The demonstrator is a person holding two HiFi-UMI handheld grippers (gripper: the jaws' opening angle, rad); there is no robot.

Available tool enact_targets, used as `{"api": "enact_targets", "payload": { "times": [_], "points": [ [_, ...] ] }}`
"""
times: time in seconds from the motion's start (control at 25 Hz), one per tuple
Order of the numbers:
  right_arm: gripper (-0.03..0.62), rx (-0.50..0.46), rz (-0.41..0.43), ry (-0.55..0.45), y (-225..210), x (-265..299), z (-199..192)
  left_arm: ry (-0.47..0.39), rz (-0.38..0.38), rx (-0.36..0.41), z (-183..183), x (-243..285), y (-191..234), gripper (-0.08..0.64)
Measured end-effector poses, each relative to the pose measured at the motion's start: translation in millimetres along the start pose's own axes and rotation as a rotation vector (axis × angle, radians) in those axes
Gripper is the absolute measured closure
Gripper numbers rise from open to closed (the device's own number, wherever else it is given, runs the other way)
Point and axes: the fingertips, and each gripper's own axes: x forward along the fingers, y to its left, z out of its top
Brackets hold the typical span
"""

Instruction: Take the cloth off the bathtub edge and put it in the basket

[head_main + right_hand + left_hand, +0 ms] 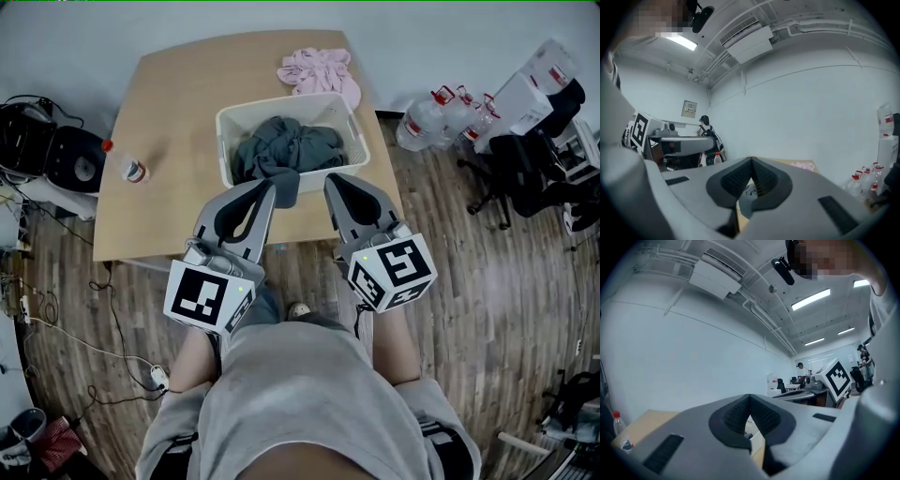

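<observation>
1. Your head camera looks steeply down at the counter (178,112) from above, with the left gripper (266,190) and right gripper (334,184) mid-frame.
2. Each gripper view looks level along its own jaws, close over the counter.
3. Both share the white wall (693,357) beyond it.

I see the basket (291,101) on the table (178,112), a cloth (281,145) in it (a second cloth (319,70) behind), a bottle (132,170) at left.
</observation>
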Motion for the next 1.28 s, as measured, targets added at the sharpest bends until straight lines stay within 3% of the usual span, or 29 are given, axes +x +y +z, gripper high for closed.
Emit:
{"api": "enact_targets", "payload": {
  "times": [0.56,0.92,1.28],
  "points": [
    [0.583,0.007,0.032,-0.051,7.2,-23.6,6.0,-0.007,0.034,0.025,8.1,-15.2,-18.5,0.545],
    [0.583,-0.032,0.025,-0.092,19.2,-25.0,19.0,-0.016,0.014,0.028,13.4,-18.9,-10.3,0.545],
    [0.583,-0.007,0.011,-0.091,41.4,-16.6,11.5,0.010,0.011,0.008,5.3,-36.2,8.2,0.545]
  ]
}}
